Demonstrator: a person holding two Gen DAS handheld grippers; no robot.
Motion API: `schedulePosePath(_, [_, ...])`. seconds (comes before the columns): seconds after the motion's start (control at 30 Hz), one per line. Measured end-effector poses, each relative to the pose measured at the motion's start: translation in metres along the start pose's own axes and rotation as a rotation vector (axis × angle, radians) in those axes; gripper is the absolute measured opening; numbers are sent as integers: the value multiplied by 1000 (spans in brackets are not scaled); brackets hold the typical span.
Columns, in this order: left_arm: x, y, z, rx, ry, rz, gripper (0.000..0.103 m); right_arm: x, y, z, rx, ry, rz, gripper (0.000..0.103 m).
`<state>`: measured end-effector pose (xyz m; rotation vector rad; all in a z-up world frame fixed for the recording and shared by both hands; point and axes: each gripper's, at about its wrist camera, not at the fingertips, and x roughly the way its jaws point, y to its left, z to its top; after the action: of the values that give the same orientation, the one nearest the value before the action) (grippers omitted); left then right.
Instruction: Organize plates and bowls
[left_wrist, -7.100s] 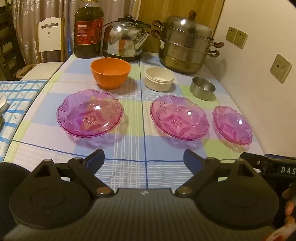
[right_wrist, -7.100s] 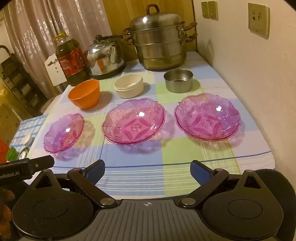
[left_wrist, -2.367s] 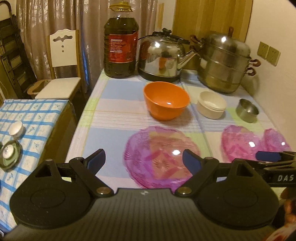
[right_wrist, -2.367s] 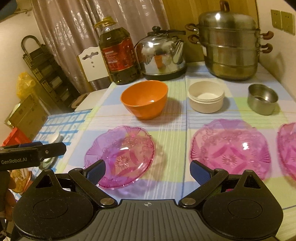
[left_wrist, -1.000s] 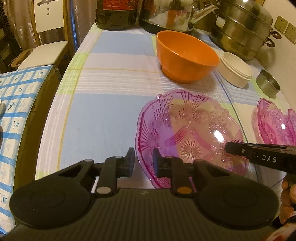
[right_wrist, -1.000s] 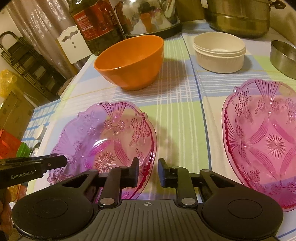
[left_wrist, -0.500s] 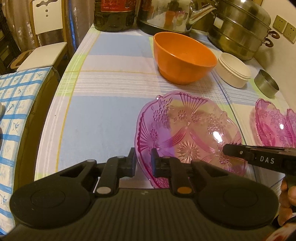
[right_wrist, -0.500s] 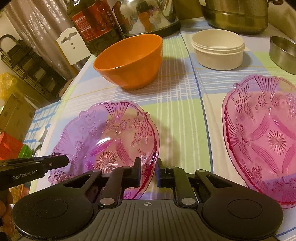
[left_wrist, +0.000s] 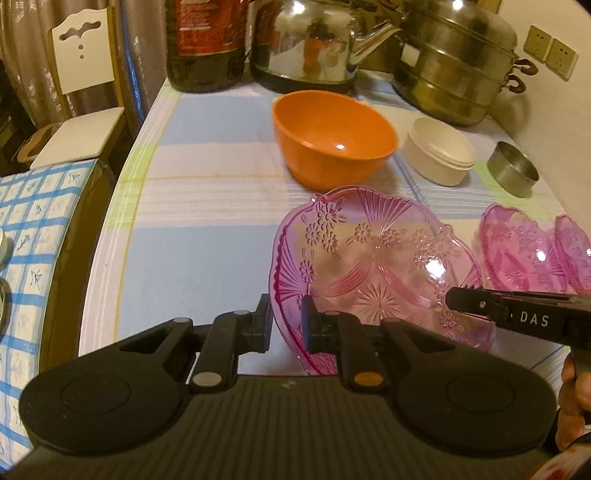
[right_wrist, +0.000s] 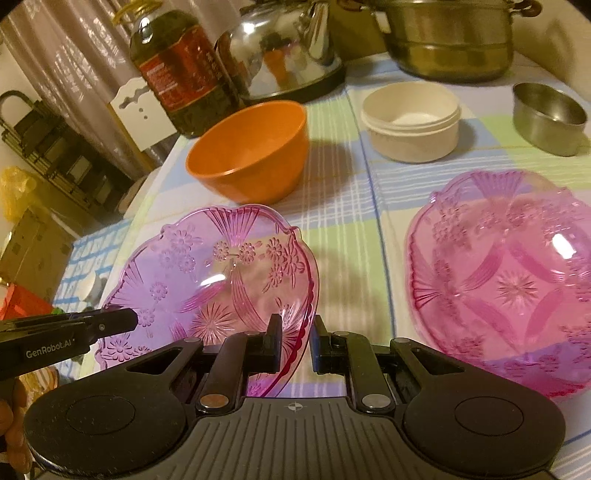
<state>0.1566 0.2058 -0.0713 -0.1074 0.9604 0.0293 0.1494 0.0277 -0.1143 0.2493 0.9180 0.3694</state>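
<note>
Left wrist view: both grippers, left gripper and right gripper, have fingers pinching opposite rims of the pink plate near the orange bowl, probably so it lifts level for stacking.

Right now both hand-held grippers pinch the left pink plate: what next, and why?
Probably carry the left pink plate rightward and lower it into the middle pink plate. The left hand-held gripper and right hand-held gripper clamp opposite rims, and it looks raised.
</note>
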Motion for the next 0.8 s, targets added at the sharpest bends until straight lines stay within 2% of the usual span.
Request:
schedulePosePath(0.5, [-26,-69,22,111,-37,-40,14,-68,-36,4,73,-86,-37,15])
schedulePosePath(0.8, [-31,-117,31,159,-57,-93,14,-109,-70,3,122,-144,-74,15])
